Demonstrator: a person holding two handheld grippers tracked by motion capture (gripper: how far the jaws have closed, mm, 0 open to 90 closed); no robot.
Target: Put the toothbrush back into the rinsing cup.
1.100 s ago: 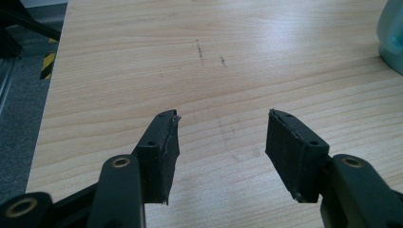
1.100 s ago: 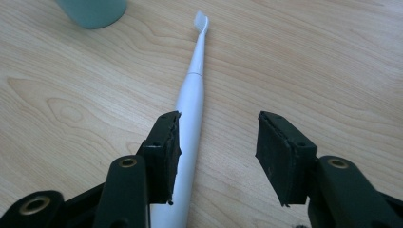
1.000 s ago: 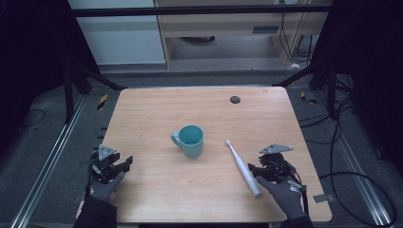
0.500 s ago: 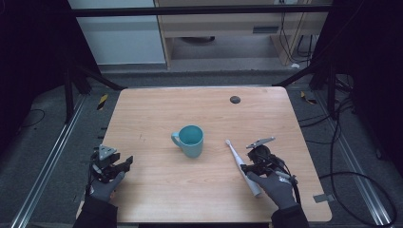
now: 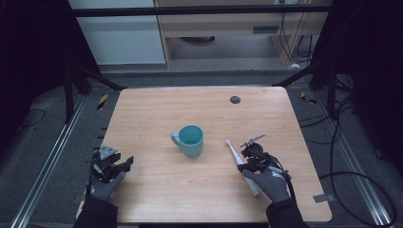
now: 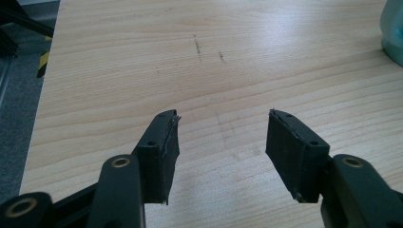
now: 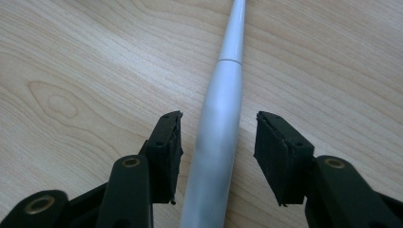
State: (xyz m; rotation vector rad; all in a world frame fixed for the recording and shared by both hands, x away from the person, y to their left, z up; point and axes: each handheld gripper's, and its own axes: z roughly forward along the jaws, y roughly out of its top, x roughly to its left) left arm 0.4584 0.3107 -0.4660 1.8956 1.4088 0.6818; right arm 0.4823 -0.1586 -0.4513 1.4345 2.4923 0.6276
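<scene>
A white electric toothbrush point(image 5: 233, 150) lies flat on the wooden table point(image 5: 152, 114), right of a teal mug point(image 5: 190, 141) that stands upright near the middle. My right gripper point(image 5: 247, 160) sits low over the toothbrush's handle point(image 7: 223, 104). Its jaws straddle the handle and have just been closing, but a gap remains on each side, so the right gripper point(image 7: 218, 130) is open. My left gripper point(image 5: 119, 165) rests near the table's front left, and the left gripper point(image 6: 221, 137) is open with bare wood between its pads. The mug's edge point(image 6: 392, 28) shows at the far right of that view.
A small black disc point(image 5: 234, 99) lies near the table's far edge. Black frame posts point(image 5: 71, 80) and cables point(image 5: 351, 175) surround the table on the floor. The table's left edge runs close to my left gripper.
My right gripper has moved left and slightly down, from beside the toothbrush to over its handle. The left gripper, the mug and the toothbrush have stayed put.
</scene>
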